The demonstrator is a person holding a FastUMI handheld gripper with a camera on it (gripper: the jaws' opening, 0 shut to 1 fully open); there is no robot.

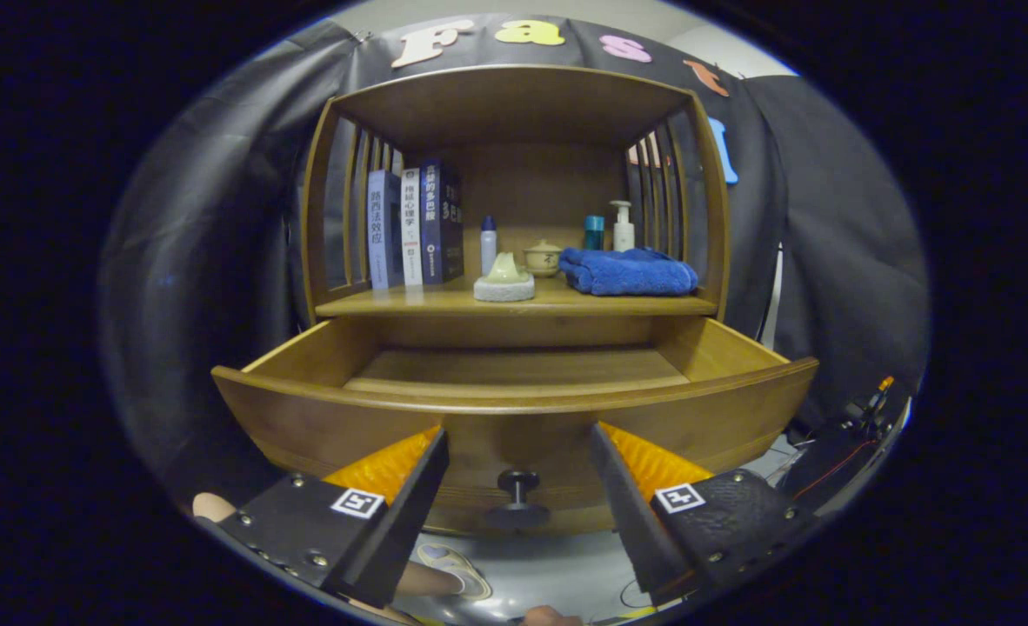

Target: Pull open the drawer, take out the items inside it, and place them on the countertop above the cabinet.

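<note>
Black cloth backs a wooden cabinet [514, 113]. Drawer [514, 409] is pulled out, its visible floor bare. Countertop [444, 304] above holds upright books [414, 226] with Chinese spine text, a folded blue towel [627, 271], a pump bottle [623, 228], a white bottle [488, 246], a lidded cup [543, 258] and a pale green piece on a round base [504, 278]. Gripper [518, 448] is open, fingers spread either side of the black drawer knob [518, 497], not touching it.
</note>
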